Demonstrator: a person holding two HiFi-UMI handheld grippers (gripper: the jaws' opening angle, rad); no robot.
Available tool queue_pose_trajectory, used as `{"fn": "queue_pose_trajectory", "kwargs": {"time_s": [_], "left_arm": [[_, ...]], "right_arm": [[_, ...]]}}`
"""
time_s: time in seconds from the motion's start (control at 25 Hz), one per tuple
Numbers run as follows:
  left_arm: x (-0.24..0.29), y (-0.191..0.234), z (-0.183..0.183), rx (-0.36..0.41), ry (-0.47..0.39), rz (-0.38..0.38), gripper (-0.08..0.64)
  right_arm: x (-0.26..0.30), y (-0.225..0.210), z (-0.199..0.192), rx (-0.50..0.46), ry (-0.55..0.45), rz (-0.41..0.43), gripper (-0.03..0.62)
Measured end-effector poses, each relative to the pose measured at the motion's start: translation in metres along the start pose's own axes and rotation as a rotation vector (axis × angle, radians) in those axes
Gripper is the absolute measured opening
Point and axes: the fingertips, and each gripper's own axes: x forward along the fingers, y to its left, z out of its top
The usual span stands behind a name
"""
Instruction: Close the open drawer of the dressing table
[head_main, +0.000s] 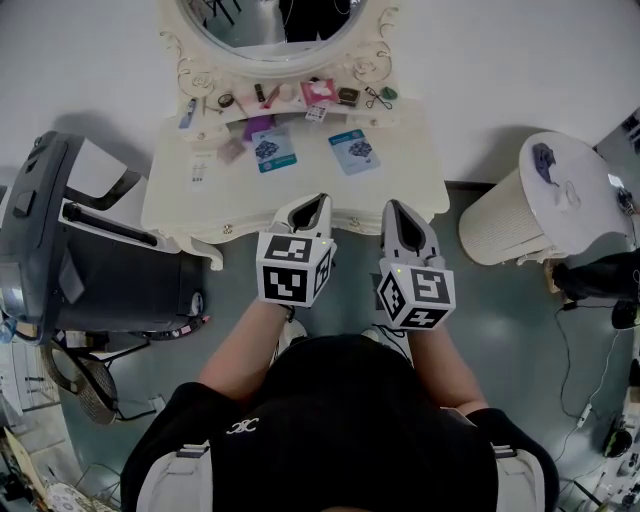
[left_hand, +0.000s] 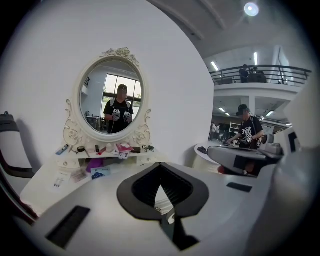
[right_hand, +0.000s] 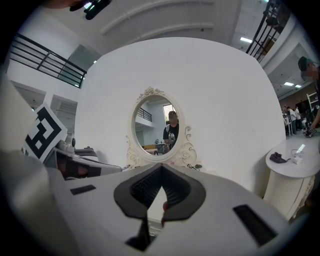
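Observation:
The white dressing table stands against the wall with its oval mirror at the top of the head view. Its front edge with small knobs looks flush, and I see no drawer sticking out. My left gripper hovers just before the table's front edge, jaws shut on nothing. My right gripper hangs beside it, also shut and empty. In the left gripper view the shut left gripper points at the mirror and tabletop. The right gripper faces the mirror almost level.
A black chair stands close at the table's left. A white round basket sits at the right, with cables on the floor beyond. Blue cards and cosmetics lie on the tabletop. A person stands far off.

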Motion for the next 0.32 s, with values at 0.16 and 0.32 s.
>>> {"fn": "queue_pose_trajectory", "kwargs": {"time_s": [0.16,0.32], "left_arm": [[0.0,-0.006,-0.001,0.008,0.006,0.003,0.008],[0.0,-0.01,-0.0018,0.008,0.01,0.008,0.008]], "right_arm": [[-0.005,-0.0038,0.0017,0.001,-0.004,0.001,0.009],[-0.0083,-0.0055,0.0025,-0.001,-0.006,0.009,0.009]]}}
